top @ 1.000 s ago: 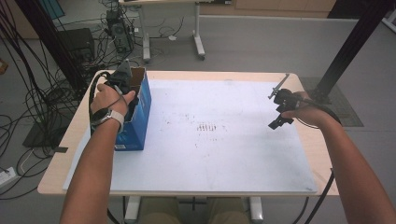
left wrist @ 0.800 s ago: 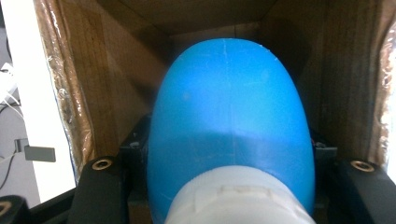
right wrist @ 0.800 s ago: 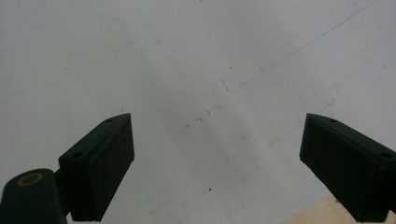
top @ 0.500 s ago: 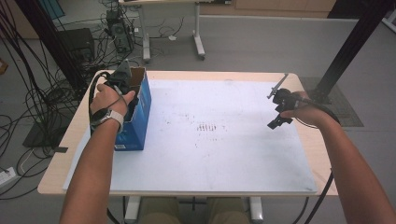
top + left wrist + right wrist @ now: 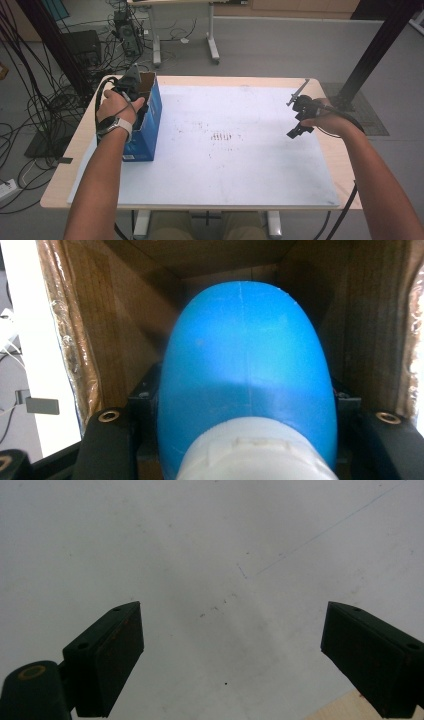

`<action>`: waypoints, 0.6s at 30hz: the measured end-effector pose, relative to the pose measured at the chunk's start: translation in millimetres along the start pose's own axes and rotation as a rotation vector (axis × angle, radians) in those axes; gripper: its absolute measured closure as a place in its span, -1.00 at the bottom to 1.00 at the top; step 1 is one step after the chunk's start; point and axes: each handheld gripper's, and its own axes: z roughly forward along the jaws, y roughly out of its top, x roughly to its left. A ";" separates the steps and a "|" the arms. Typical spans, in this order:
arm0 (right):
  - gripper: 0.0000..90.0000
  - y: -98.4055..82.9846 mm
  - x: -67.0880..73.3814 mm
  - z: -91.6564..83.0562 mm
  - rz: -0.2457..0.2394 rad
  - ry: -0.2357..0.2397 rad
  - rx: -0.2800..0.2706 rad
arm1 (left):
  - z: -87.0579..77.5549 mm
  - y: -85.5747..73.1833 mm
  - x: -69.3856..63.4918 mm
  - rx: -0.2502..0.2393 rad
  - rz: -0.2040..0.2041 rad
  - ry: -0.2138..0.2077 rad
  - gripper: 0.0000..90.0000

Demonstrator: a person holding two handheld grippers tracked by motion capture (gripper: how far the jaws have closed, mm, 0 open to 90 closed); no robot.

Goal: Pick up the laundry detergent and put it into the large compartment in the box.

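An open blue cardboard box (image 5: 151, 119) stands at the left of the white mat (image 5: 235, 165). My left gripper (image 5: 136, 102) reaches down into its open top. In the left gripper view a rounded blue object (image 5: 245, 360) with a white collar (image 5: 250, 452) sits between the black jaws of my left gripper (image 5: 247, 415), which is shut on it, with the box's brown inner walls (image 5: 125, 320) around it. My right gripper (image 5: 298, 126) hovers over the mat's right edge. In the right gripper view it (image 5: 232, 655) stands open, with nothing but bare mat between its jaws.
The wooden table (image 5: 210, 79) carries the mat, which bears faint reddish marks (image 5: 220, 136) at its centre. Cables and black equipment (image 5: 85, 47) lie on the floor to the left. Another table's legs (image 5: 212, 45) stand behind, and a black post (image 5: 372, 55) rises at the right.
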 end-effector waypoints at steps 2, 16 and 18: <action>-0.78 0.0 0.5 0.0 -0.001 0.000 -0.001 | -0.1 -0.2 -0.2 0.000 -0.001 0.000 -0.16; -0.78 -2.3 1.2 -2.3 0.002 -0.003 -0.009 | 0.1 -0.8 0.3 0.000 -0.003 -0.003 -0.16; -0.78 -2.4 1.3 -2.6 0.003 -0.003 -0.011 | 0.1 -0.8 0.5 0.001 -0.004 -0.003 -0.16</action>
